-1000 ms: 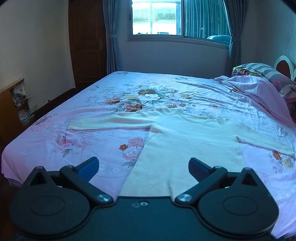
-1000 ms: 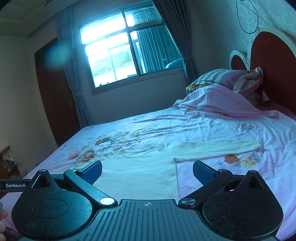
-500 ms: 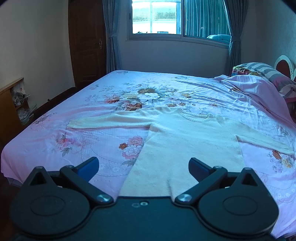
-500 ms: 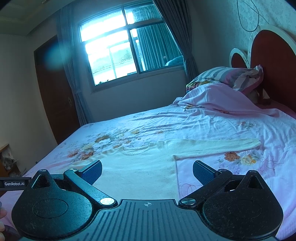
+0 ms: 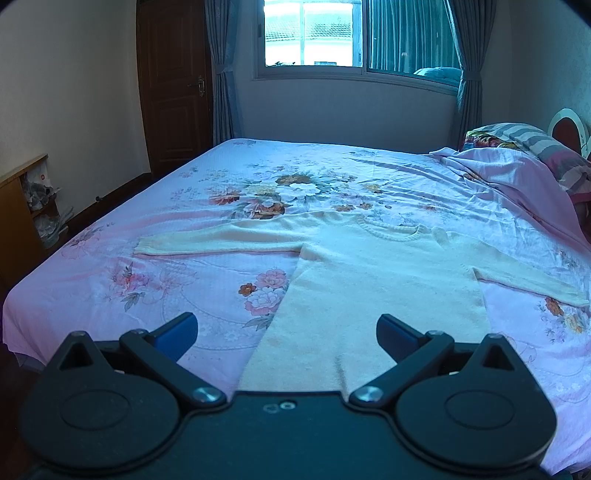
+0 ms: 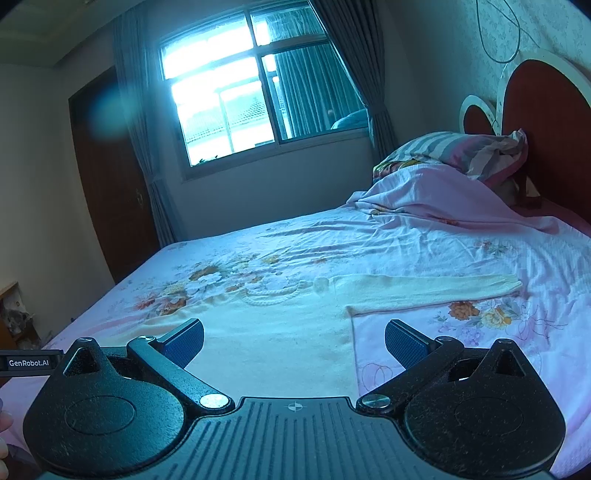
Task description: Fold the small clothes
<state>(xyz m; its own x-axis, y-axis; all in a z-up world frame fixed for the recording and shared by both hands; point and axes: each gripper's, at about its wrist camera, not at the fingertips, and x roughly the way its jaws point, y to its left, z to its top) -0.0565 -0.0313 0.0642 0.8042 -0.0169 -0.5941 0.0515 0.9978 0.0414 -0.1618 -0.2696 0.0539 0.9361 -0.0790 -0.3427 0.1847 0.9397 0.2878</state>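
A cream knit sweater (image 5: 373, 280) lies flat and face up on the bed (image 5: 184, 266), its hem toward the near edge and its neckline (image 5: 391, 232) toward the window (image 5: 332, 35), both sleeves stretched straight out to the sides over the pink floral sheet. The left hand-held gripper (image 5: 286, 330) hangs above the hem with its blue-padded fingers spread wide, holding nothing. The right hand-held gripper (image 6: 294, 341) hovers over the sweater's right side, near the armpit of the right sleeve (image 6: 436, 291), jaws likewise apart and empty. Neither tool touches the fabric.

By the look of it, folding has not begun: no sleeve is turned in, no crease is set, and the body lies at full length. The garment seems smoothed and squared, so the laying-out part appears done. What remains is everything else: bringing each sleeve across the chest, then doubling the body from hem to collar. A rumpled pink cover (image 6: 436, 199) and striped pillow (image 6: 450, 151) sit well apart, by the headboard (image 6: 543, 122).
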